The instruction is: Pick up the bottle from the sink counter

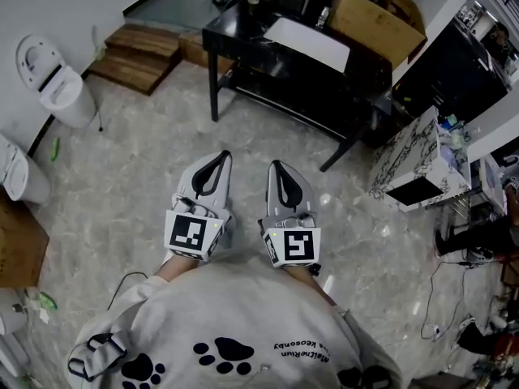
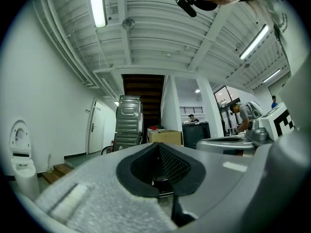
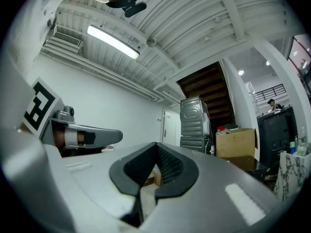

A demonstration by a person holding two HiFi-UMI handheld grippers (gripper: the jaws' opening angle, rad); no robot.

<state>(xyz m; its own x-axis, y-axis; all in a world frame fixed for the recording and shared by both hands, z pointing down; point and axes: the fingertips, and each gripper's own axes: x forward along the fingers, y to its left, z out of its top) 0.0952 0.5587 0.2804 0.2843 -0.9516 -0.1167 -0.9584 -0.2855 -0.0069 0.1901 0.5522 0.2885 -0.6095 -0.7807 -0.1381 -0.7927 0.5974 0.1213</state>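
I cannot pick out a bottle for certain in any view. A marbled white cabinet [image 1: 413,164] at the right carries small items [image 1: 451,130] too small to identify. My left gripper [image 1: 220,157] and right gripper [image 1: 276,167] are held side by side in front of the person's chest, pointing forward over the marble floor. Both are shut with nothing between their pads. In the left gripper view the left gripper [image 2: 158,146] points level into the room, its tips together. In the right gripper view the right gripper [image 3: 156,146] does the same, and the left gripper's body [image 3: 80,136] shows beside it.
A black table [image 1: 300,71] with a white sheet stands straight ahead, a cardboard box [image 1: 377,10] behind it. A toilet [image 1: 53,79] and wooden steps [image 1: 134,55] are at the far left. Cables [image 1: 442,298] lie on the floor at the right. People stand far off [image 2: 241,115].
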